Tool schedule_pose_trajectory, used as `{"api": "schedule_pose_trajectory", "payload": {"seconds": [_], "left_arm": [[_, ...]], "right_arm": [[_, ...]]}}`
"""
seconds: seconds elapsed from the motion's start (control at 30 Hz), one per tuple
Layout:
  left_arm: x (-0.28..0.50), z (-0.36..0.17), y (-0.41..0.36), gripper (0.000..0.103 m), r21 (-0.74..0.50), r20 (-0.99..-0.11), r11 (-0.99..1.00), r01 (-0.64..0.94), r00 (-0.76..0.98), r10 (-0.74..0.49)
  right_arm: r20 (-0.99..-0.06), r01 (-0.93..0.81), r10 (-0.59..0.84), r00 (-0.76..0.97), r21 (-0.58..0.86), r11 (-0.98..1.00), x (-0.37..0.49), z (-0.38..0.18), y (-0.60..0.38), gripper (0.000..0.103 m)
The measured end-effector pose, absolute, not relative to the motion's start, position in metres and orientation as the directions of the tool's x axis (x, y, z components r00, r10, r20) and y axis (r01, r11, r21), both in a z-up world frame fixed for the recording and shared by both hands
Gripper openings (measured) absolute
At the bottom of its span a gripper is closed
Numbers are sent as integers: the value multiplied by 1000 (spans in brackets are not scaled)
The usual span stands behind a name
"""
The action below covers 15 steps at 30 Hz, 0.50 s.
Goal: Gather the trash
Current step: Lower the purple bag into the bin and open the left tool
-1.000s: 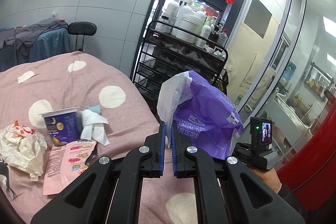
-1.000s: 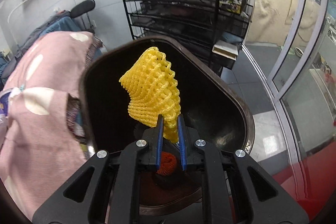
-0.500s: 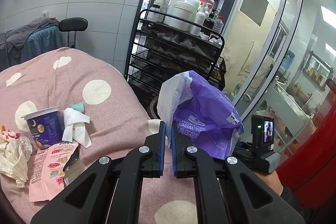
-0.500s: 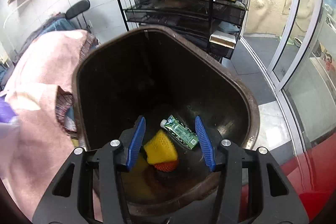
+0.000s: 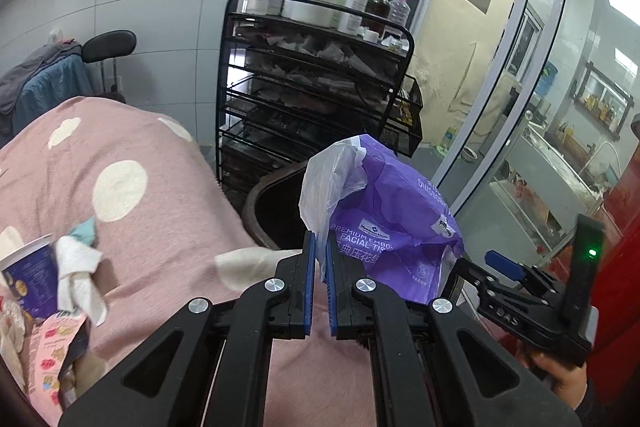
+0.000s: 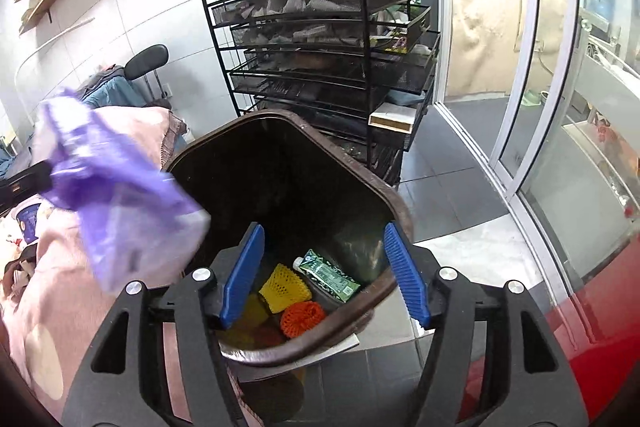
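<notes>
On the pink bed (image 5: 132, 227) a yogurt cup (image 5: 28, 279) and tissue (image 5: 78, 275) wait. The left gripper (image 5: 321, 259) pinches the purple tissue wrapper (image 5: 392, 219), carried toward the brown bin (image 6: 304, 163). The right gripper (image 6: 324, 267), empty, is opening above it; inside lie yellow foam net (image 6: 285, 287), orange net (image 6: 303, 318) and green carton (image 6: 328, 275).

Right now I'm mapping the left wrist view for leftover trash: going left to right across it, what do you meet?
Blue paper cup → crumpled white tissue → left gripper → purple tissue wrapper → right gripper.
</notes>
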<state>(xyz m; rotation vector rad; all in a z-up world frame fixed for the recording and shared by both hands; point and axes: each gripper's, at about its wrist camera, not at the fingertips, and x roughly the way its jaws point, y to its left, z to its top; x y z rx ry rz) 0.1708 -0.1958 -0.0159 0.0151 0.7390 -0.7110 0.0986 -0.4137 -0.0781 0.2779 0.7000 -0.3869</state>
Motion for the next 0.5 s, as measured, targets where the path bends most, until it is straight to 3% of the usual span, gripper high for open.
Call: {"api": "schedule_pose_trajectory", "payload": {"seconds": [0.07, 0.5], "left_arm": [[176, -20, -205, 6, -235, -635, 762, 604, 498, -590], [205, -44, -256, 6, -205, -728, 767, 608, 428, -535]], "right_arm": [[-665, 439, -254, 702, 124, 890, 92, -76, -415, 69], [-680, 458, -267, 683, 114, 881, 67, -77, -416, 72]]}}
